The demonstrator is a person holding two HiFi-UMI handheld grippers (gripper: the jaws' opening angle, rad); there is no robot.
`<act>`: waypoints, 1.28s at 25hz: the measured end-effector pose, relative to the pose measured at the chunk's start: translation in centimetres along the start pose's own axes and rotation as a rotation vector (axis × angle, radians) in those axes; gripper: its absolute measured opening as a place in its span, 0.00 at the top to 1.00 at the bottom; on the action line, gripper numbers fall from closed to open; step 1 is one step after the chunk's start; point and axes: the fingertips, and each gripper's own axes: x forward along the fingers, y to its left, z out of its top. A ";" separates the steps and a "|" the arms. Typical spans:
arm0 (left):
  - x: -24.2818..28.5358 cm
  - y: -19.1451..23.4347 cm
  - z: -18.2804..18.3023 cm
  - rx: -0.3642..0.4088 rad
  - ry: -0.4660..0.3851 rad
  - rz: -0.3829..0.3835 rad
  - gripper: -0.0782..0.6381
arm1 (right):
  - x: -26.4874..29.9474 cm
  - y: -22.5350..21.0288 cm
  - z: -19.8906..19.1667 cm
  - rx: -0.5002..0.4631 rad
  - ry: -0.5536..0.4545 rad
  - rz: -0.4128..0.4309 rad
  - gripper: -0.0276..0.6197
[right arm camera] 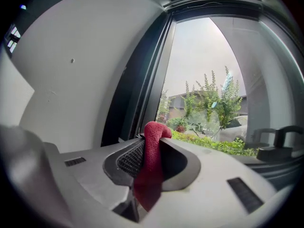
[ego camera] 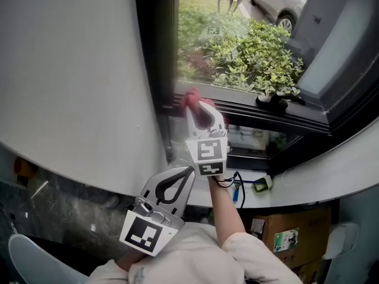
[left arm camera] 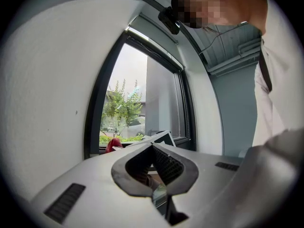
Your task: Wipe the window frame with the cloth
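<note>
Now the right hand-held gripper (ego camera: 200, 104) pinches the red cloth (right arm camera: 152, 146) at the lower corner of the window frame (ego camera: 155, 70). The left hand-held gripper (left arm camera: 153, 147) has its jaws together, empty.

Both grippers had pale grey moulded shells. The left gripper (ego camera: 189, 170) had a dark-rimmed teardrop opening (left arm camera: 154, 170) lined with black ribbed pads (left arm camera: 167, 164). To either side of that opening a dark slotted vent (left arm camera: 66, 202) was set into the shell. Behind the opening sat the left marker cube (ego camera: 144, 234), white with black square patterns. The right gripper (ego camera: 201, 106) had the same build and carried the right marker cube (ego camera: 207, 152). The person wore pale cream sleeves (ego camera: 249, 247) and a light top crossed by a dark strap (left arm camera: 265, 70).
</note>
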 end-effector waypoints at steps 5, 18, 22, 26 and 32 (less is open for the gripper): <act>0.9 -1.5 0.0 0.002 -0.001 -0.043 0.88 | -2.0 -3.4 -0.8 0.028 0.013 -0.055 0.82; 3.6 -5.4 -0.3 -0.006 0.001 -0.112 0.88 | -6.3 -11.1 -3.0 0.079 0.037 -0.161 0.82; 4.3 -6.3 -0.5 -0.014 0.003 -0.125 0.88 | -7.6 -13.1 -3.5 0.082 0.041 -0.195 0.82; 5.0 -7.0 -0.6 -0.020 0.000 -0.137 0.88 | -8.9 -15.5 -4.3 0.094 0.048 -0.233 0.82; 5.6 -7.7 -0.7 -0.024 0.004 -0.162 0.88 | -11.6 -20.2 -5.7 0.102 0.056 -0.329 0.82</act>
